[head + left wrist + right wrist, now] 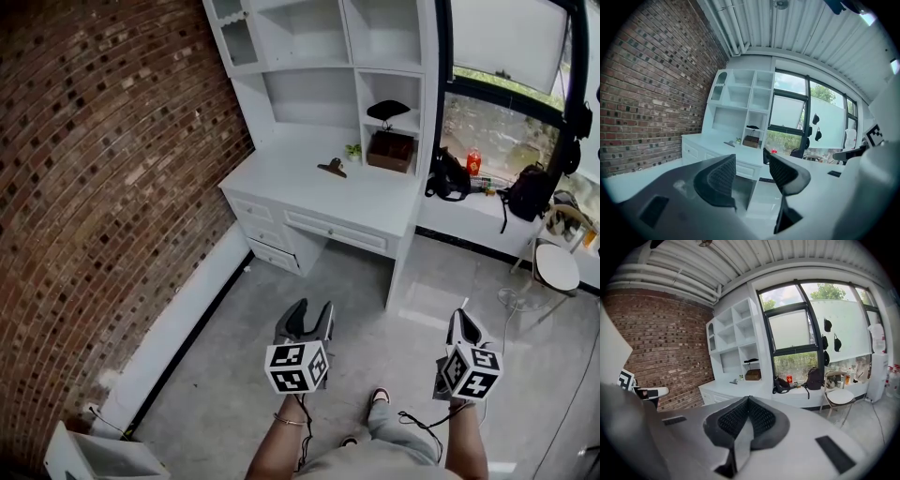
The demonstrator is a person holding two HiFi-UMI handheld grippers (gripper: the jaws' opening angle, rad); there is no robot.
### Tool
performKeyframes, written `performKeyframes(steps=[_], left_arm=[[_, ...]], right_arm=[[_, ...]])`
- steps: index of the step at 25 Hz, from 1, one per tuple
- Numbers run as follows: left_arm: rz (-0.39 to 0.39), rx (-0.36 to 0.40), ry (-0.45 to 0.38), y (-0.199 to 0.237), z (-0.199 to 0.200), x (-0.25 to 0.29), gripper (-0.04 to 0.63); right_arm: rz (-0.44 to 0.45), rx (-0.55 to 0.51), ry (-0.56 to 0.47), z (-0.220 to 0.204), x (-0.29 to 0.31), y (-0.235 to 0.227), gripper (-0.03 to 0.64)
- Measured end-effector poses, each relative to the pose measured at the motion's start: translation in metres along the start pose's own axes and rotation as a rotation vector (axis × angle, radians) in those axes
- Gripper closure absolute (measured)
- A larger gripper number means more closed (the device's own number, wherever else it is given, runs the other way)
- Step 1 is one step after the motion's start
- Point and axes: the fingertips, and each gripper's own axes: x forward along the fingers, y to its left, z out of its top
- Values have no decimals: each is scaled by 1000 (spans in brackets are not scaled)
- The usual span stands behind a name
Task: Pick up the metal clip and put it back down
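Note:
The metal clip [331, 168] is a small dark binder clip lying on the white desk [300, 187] across the room, far from both grippers. It shows small in the left gripper view [729, 144] and the right gripper view [734, 381]. My left gripper [314, 309] is held over the grey floor in front of the desk, open with nothing between its jaws [752, 161]. My right gripper [461, 317] is beside it to the right, shut with its pads together and holding nothing [748, 399].
A brown box [390, 150] sits in the desk's shelf unit. Black bags [448, 176] and a red bottle [473, 161] are on the window ledge. A white chair [558, 267] stands at right. A brick wall [103, 187] runs along the left.

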Motion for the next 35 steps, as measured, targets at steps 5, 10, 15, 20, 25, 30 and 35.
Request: performKeyframes(steps=[5,10,15,20,25,30,35], left_arm=[[17,1,0,-4,10,50,373],[37,-2,-11,-8,26,99,373],[38,11,-14,-16,39,145,373],[47,-5,-33,-18,47,182,373],[67,-7,-18,-10,47,207,373],[81,-24,-1,4,43,231,373],[86,-18,5,16,46,268,373]], right_arm=[[23,-1,-15,29,49,-17,615],[49,-4,-8,50,97,-38,615],[51,-2,-9,67,136,-64,615],[69,-5,1,78,173,-80,615],[87,-3,20,81,203,-83,615],[109,25,34,83,230,-76,615],[107,22,46,86,268,-78,615]])
